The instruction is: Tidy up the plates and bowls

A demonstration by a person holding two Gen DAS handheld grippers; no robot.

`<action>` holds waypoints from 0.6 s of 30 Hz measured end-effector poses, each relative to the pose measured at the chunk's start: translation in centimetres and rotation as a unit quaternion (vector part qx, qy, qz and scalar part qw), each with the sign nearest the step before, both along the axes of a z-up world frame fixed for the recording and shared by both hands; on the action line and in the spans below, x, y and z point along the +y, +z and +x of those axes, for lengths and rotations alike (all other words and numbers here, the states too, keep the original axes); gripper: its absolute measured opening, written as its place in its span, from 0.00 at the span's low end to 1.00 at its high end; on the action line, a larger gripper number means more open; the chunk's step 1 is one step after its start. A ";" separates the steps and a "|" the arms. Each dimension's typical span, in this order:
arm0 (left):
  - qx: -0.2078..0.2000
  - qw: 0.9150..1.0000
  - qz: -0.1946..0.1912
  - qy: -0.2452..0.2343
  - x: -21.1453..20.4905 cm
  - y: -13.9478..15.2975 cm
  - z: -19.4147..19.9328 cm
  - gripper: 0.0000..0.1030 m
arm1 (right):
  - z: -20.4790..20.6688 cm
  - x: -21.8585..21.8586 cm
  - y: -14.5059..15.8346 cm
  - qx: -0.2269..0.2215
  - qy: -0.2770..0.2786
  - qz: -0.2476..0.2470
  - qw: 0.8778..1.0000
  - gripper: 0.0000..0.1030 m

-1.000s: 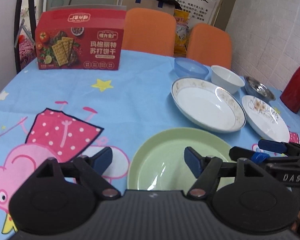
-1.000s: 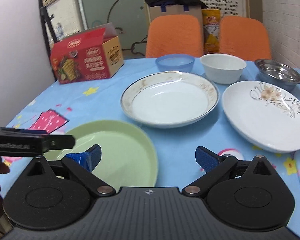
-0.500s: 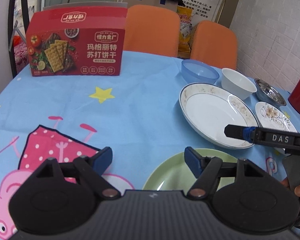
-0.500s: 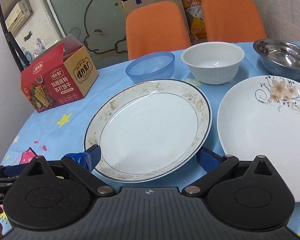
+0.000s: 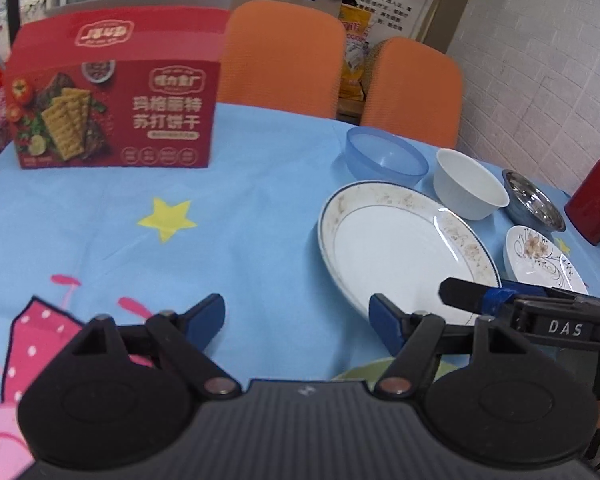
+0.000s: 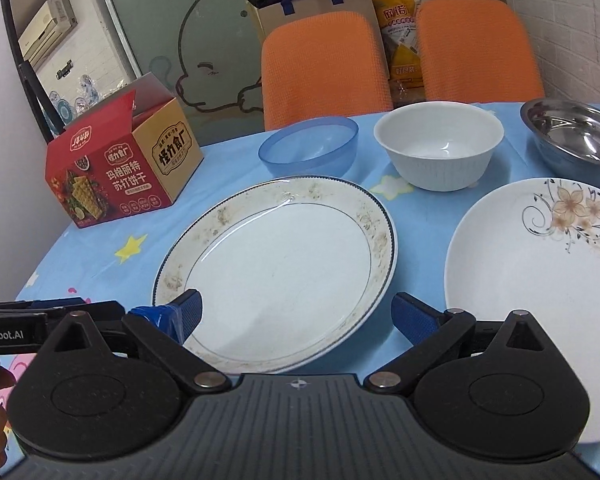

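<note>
From the left wrist, the left gripper (image 5: 296, 318) is seen spread and empty over the tablecloth (image 5: 240, 220), left of the rimmed plate (image 5: 404, 252).

From the right wrist, the right gripper (image 6: 296, 316) is seen spread, its jaws just narrowed, straddling the rimmed plate's (image 6: 276, 268) near edge without pressing it.

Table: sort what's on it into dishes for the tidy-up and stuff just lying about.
For the job: gold-rimmed plate, floral plate, green plate, blue bowl, white bowl, steel bowl.

Lying about: cracker box, red flask, orange chairs, paper bag.
</note>
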State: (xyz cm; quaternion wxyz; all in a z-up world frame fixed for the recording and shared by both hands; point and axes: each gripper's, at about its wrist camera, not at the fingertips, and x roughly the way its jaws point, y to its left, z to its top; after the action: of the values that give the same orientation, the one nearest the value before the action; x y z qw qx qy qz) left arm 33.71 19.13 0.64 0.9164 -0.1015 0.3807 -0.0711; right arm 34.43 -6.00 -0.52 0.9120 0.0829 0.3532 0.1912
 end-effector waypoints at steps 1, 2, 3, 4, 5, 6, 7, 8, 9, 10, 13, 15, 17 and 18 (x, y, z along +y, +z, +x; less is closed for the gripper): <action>0.002 1.000 -0.001 -0.012 -0.4 0.0 1.0 0.70 | 0.5 0.2 -0.1 0.003 0.000 -0.001 1.000 0.86; 0.007 1.000 -0.004 -0.022 -0.8 -0.1 2.1 0.70 | 0.9 0.3 -0.2 0.004 0.002 -0.004 1.000 0.86; 0.015 0.999 -0.006 -0.028 -1.2 -0.2 3.1 0.68 | 1.2 0.5 -0.3 0.003 0.004 -0.007 1.000 0.86; 0.020 0.999 -0.003 -0.027 -1.4 -0.4 4.1 0.70 | 1.5 0.6 -0.4 0.005 0.004 -0.012 1.000 0.86; 0.023 0.999 0.000 -0.028 -1.5 -0.5 5.0 0.70 | 1.8 0.5 -0.4 0.004 0.003 -0.013 1.000 0.86; 0.029 0.999 0.004 -0.025 -1.7 -0.7 5.8 0.70 | 2.0 0.4 -0.5 0.004 0.007 -0.008 1.000 0.86; 0.032 0.999 0.004 -0.022 -1.8 -0.8 6.4 0.70 | 2.2 0.4 -0.5 0.008 0.005 -0.005 1.000 0.86; 0.034 0.999 0.005 -0.024 -1.9 -0.9 6.9 0.70 | 2.3 0.5 -0.5 0.009 0.005 -0.005 1.000 0.86; 0.035 0.999 0.009 -0.026 -2.2 -1.1 7.3 0.70 | 2.4 0.6 -0.5 0.009 0.007 -0.009 1.000 0.86; 0.037 0.999 0.018 -0.025 -2.6 -1.3 7.6 0.70 | 2.5 0.7 -0.6 0.007 0.010 -0.015 1.000 0.86; 0.045 0.998 0.036 -0.020 -3.4 -2.1 8.7 0.70 | 2.5 1.3 -0.8 0.000 0.014 -0.034 0.999 0.88; 0.041 0.998 0.048 -0.020 -4.0 -2.2 8.9 0.70 | 2.5 1.8 -1.0 -0.004 0.020 -0.055 0.998 0.88; 0.039 0.997 0.054 -0.027 -4.5 -2.3 9.0 0.70 | 2.5 2.1 -1.1 -0.009 0.025 -0.071 0.997 0.88; 0.037 0.997 0.059 -0.029 -4.7 -2.4 9.1 0.70 | 2.5 2.2 -1.2 -0.011 0.026 -0.076 0.997 0.88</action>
State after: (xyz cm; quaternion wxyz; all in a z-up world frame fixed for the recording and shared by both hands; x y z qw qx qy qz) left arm 42.77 14.46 -1.72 0.9034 -0.0390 0.4210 -0.0714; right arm 36.93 -3.84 -1.72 0.9141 0.0020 0.3589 0.1888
